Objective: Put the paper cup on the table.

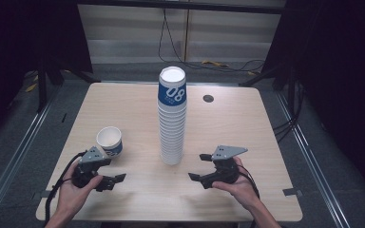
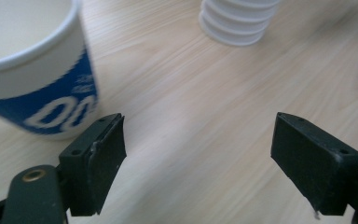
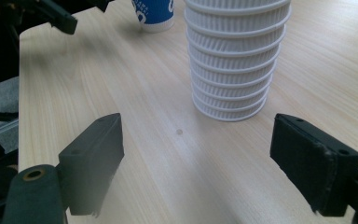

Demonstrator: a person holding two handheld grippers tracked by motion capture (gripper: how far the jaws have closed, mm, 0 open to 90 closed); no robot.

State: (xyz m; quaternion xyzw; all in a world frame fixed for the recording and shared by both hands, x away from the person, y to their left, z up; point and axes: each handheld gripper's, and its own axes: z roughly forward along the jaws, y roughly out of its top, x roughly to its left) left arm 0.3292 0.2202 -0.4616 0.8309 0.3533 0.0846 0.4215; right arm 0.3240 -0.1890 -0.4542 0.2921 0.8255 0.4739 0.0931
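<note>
A tall stack of white paper cups [image 1: 172, 118] with a blue-banded top cup stands at the table's middle. One single blue-and-white cup [image 1: 110, 141] stands upright to its left, mouth up. My left gripper [image 1: 115, 169] is open just in front of that cup, empty. In the left gripper view the cup [image 2: 32, 70] sits beyond the left jaw of the gripper [image 2: 198, 149], and the stack's base [image 2: 237, 23] lies farther off. My right gripper [image 1: 197, 166] is open and empty, right of the stack's foot. The right gripper view has the stack [image 3: 235, 60] ahead of the gripper [image 3: 196, 154], slightly right, and the single cup [image 3: 154, 14] beyond.
The light wooden table [image 1: 123, 104] has a round black grommet [image 1: 208, 98] at the back right. Cables [image 1: 218, 64] lie on the floor behind it. The left gripper [image 3: 56, 14] appears at the top left of the right gripper view.
</note>
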